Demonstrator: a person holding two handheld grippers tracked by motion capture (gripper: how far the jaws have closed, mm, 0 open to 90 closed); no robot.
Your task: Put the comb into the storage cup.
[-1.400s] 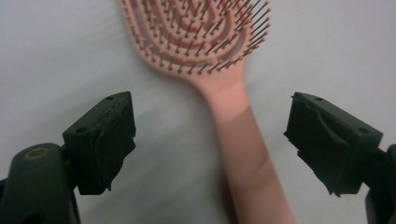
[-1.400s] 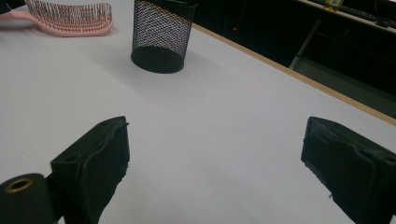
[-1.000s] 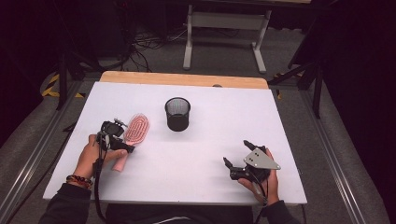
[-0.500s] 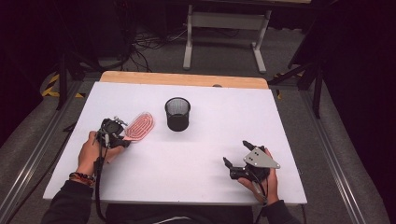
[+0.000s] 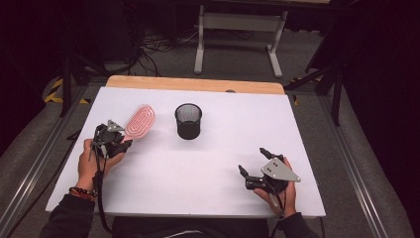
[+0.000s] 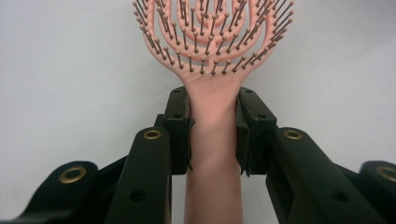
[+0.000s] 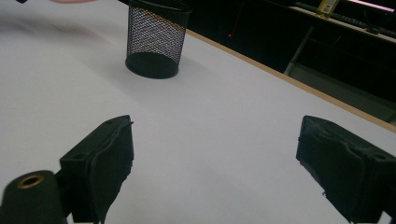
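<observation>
A pink hairbrush (image 5: 139,121) with dark-tipped bristles is held over the left part of the white table (image 5: 198,168). My left gripper (image 5: 125,139) is shut on its handle. In the left gripper view both black pads press the sides of the handle just below the brush head (image 6: 212,42), with the left gripper (image 6: 212,135) pointing along the brush. A black mesh cup (image 5: 188,121) stands upright near the table's middle, to the right of the brush. My right gripper (image 5: 251,159) rests at the front right, open with nothing between its jaws; in its own view the right gripper (image 7: 215,172) faces the mesh cup (image 7: 156,42).
A wooden strip (image 5: 193,84) runs along the table's far edge. Beyond it the floor holds a grey metal stand (image 5: 237,29) and cables. Metal rails flank the table on both sides.
The left gripper has closed on the brush handle and carried the brush a little farther from the person, off the table. The right gripper has stayed where it was.
</observation>
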